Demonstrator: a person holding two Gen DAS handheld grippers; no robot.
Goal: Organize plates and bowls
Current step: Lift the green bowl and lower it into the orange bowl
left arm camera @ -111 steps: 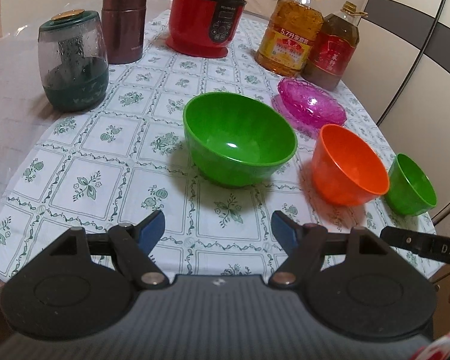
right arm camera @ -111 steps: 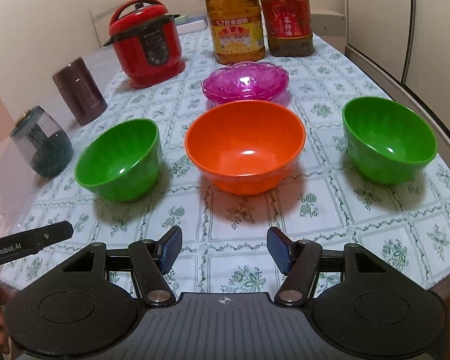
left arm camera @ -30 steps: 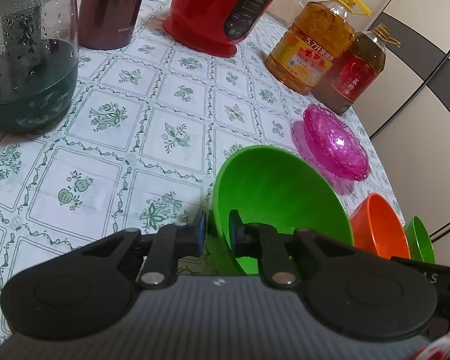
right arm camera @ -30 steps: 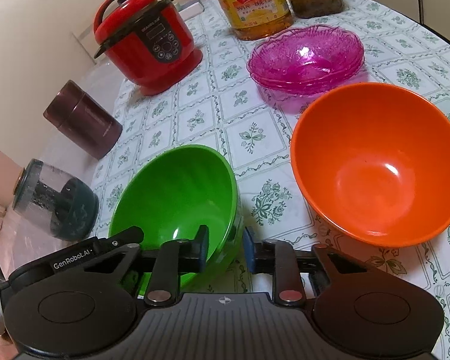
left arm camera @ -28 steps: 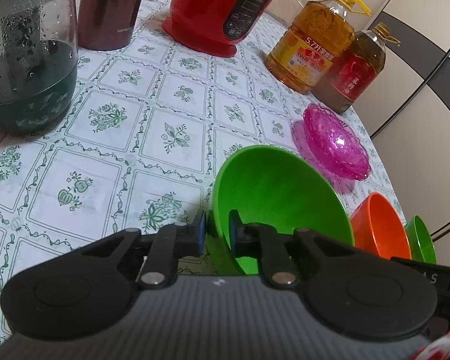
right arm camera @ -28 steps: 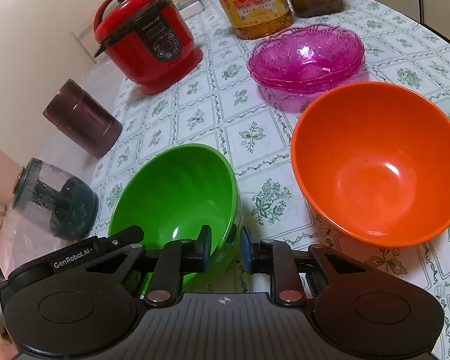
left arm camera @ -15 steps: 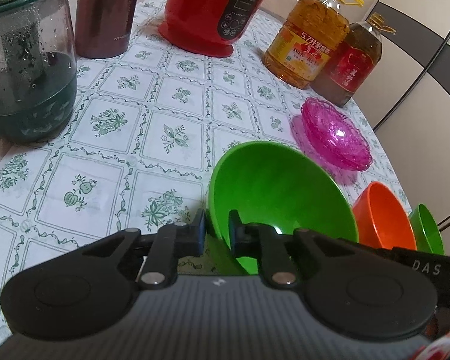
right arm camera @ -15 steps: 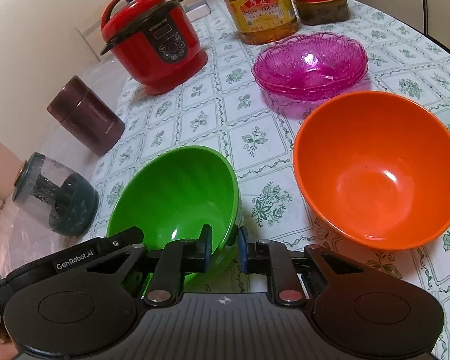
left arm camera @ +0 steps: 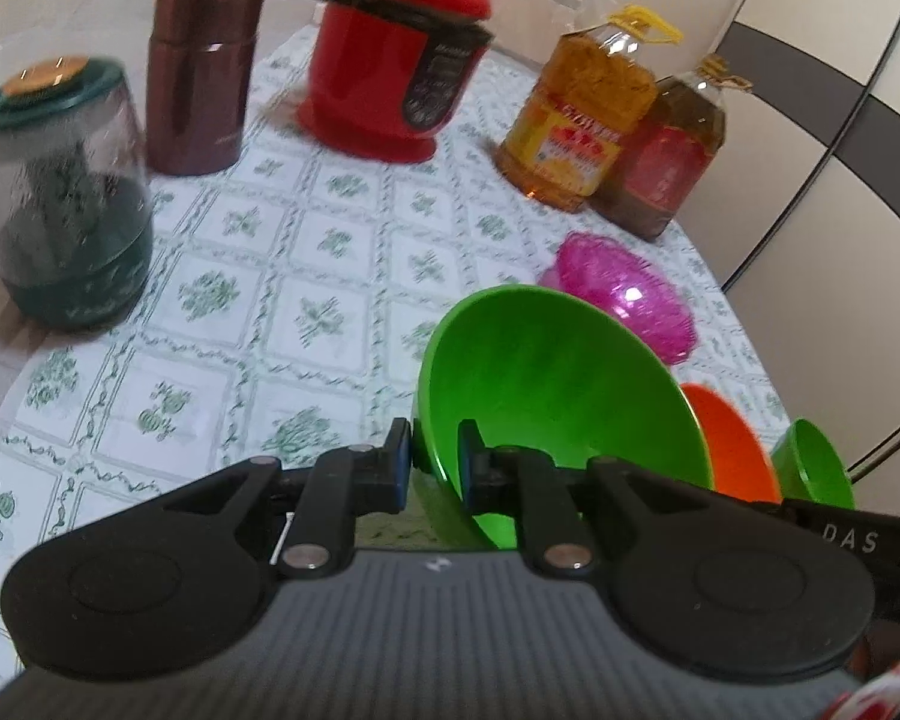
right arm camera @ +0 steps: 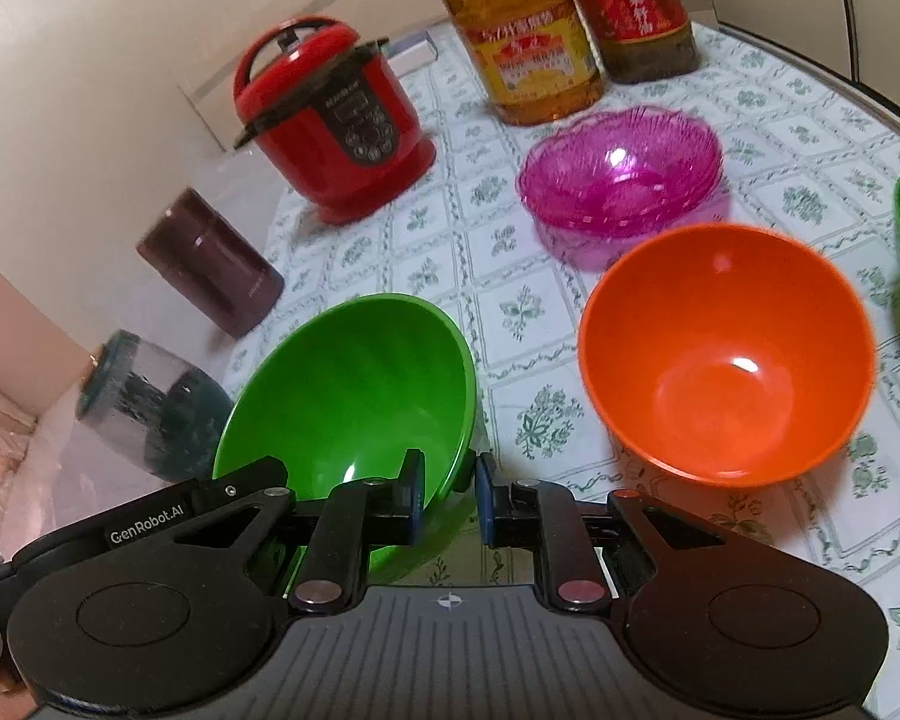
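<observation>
Both tongs clamped on the rim of the large green bowl (right arm camera: 354, 384): left tongs (left arm camera: 433, 468) pinching the near-left rim, right tongs (right arm camera: 447, 495) pinching the near-right rim, each with one pad inside and one outside the wall. Bowl apparently lifted off the tabletop (left arm camera: 306, 252) at the near left, left of the orange bowl (right arm camera: 726, 354), though contact underneath hidden.

For a clean stack: keep both grips level and matched, so no twisting of the thin rim; carry right, centre over the orange bowl, then lower straight down. Likely a tight fit, since both look similar in width; no forcing. Release one pair only once the weight sits. Small green bowl (left arm camera: 813, 468) at the far right edge and pink dishes (right arm camera: 621, 171) beyond the orange one, both best kept clear of.

Bowl round, so no long axis to speak of. Mouth facing up, tipped slightly away and to the right in the left view.
</observation>
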